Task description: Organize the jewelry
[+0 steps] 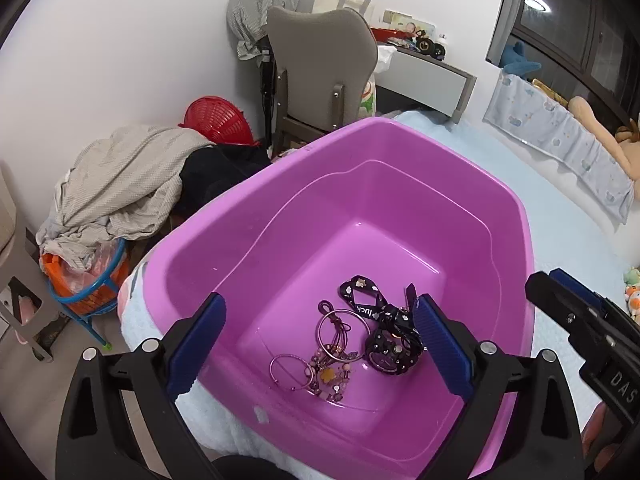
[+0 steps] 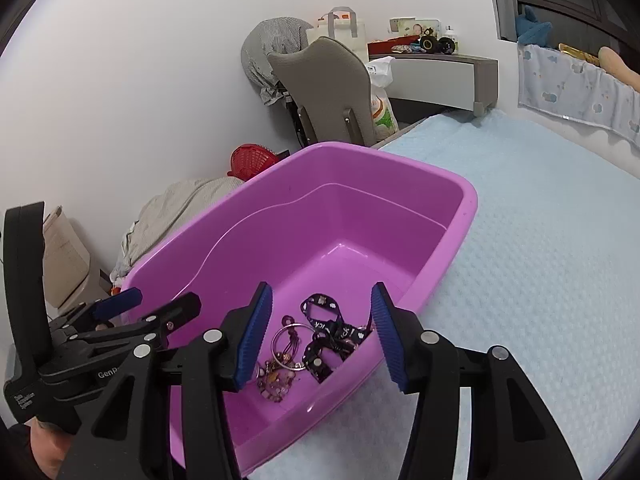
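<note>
1. The bed [image 2: 540,240], under a pale blue textured cover, carries everything here; it fills the right side of both views.

2. A purple plastic tub [image 1: 280,208] sits on the bed near its edge. Its walls are bare and most of its floor is uncovered.

3. All of the jewelry lies in the tub's near corner, in one loose cluster:
   - a black printed strap [image 1: 372,304] with small white shapes and lettering, looped and folded over itself, on the right of the cluster;
   - a dark studded band [image 1: 390,354] coiled just below the strap, touching it;
   - thin metal bangles [image 1: 340,334] — one larger ring and a smaller one at the lower left [image 1: 290,372] — overlapping each other;
   - a tangle of small pinkish and amber beads [image 1: 332,372] among the rings.

4. The left gripper [image 1: 320,350] hangs above the tub's near corner with its jaws spread wide — nothing is between the blue pads and they touch no piece.

5. The right gripper [image 2: 320,340] is over the same corner from the other side, jaws roughly half apart. The jewelry shows in the gap but lies below on the tub floor; the pads grip nothing.
</note>
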Motion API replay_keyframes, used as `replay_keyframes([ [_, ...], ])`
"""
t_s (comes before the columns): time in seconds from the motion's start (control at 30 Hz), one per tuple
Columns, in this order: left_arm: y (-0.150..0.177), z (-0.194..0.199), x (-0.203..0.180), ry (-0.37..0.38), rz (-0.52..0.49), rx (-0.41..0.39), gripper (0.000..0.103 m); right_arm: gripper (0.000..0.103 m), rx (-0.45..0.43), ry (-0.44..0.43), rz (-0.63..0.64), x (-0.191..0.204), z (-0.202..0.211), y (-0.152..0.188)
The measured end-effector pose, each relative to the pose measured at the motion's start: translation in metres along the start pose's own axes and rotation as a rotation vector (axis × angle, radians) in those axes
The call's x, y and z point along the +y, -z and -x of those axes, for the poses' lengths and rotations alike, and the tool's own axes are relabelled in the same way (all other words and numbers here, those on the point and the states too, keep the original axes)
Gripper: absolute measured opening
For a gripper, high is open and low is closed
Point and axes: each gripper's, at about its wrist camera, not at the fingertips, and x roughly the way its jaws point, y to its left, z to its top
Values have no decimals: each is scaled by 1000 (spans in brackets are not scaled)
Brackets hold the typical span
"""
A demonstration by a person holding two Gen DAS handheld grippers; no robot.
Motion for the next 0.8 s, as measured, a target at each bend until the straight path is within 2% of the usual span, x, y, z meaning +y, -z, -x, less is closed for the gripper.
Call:
replay_keyframes([
  [0.17, 1, 9, -2, -21, -7, -14, 96, 55, -7, 5, -5, 1, 9, 4],
  [0.33, 5, 19, -8, -81, -37, -31, 97, 60, -12, 19, -17, 0, 16, 10],
  [0.53, 10, 32, -14, -119, -43, -41, 97, 60, -11, 44, -32, -3, 26, 23],
  [0.8, 16, 47, -15, -128, -12, -49, 97, 64, -13, 77, -61, -7, 42, 31],
])
